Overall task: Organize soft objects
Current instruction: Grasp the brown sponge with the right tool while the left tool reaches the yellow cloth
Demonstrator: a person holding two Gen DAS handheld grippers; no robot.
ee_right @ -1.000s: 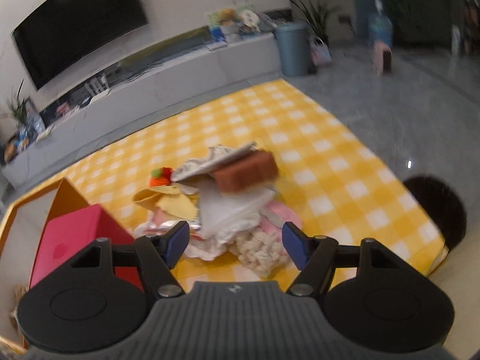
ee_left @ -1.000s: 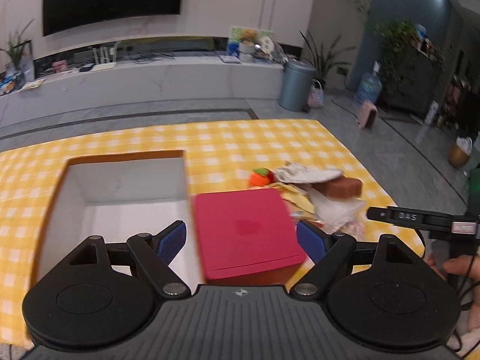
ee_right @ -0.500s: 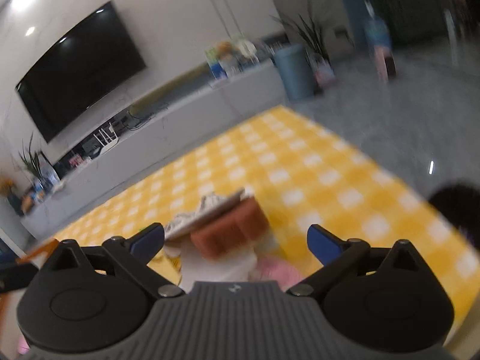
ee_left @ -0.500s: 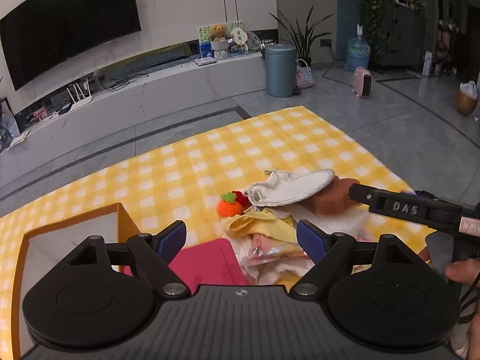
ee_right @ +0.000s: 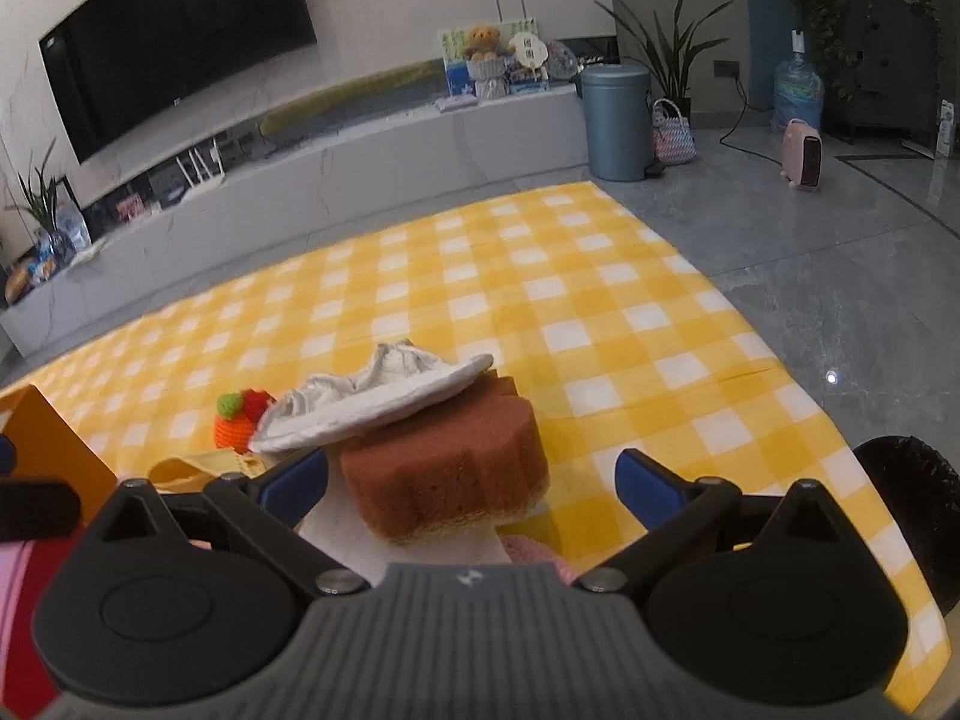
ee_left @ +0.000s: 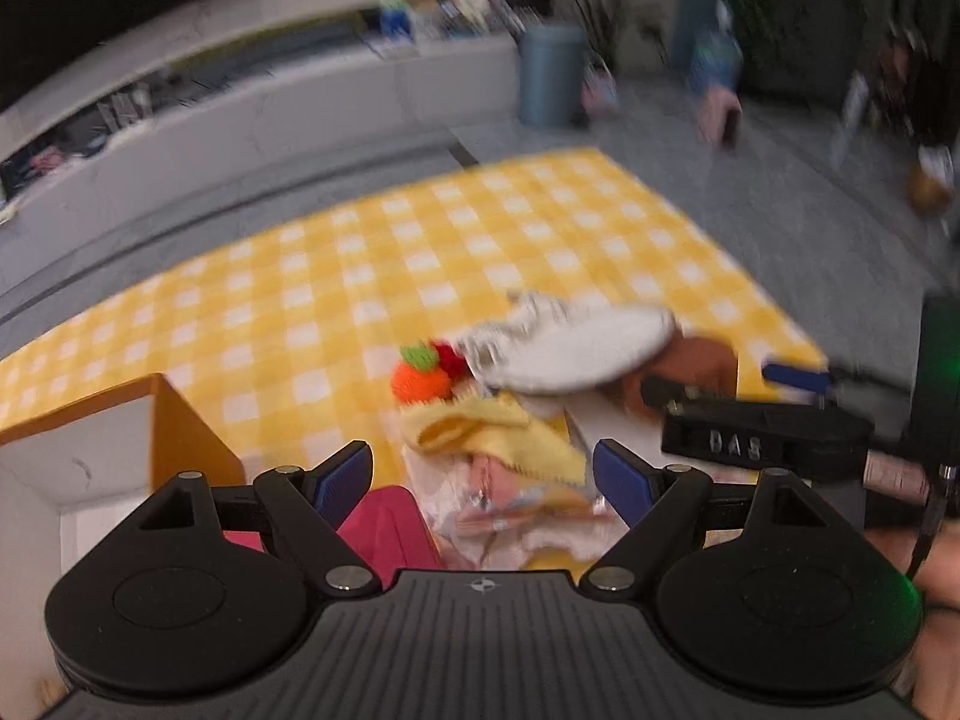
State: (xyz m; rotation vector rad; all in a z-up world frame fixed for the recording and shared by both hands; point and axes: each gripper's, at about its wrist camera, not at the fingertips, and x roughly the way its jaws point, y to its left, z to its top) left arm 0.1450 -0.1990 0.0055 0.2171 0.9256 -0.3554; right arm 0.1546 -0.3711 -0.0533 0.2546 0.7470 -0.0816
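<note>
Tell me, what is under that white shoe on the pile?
The white shoe rests tilted on a brown sponge. Beside it sits a knitted orange toy, and a yellow cloth lies lower. Whatever lies deeper in the pile is covered.

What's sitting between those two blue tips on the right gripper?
The brown sponge, untouched between the open right gripper's tips, in the right wrist view.

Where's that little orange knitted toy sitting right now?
The orange toy sits on the checked cloth, left of centre in the right wrist view, just left of the white shoe lying on the brown sponge.
</note>
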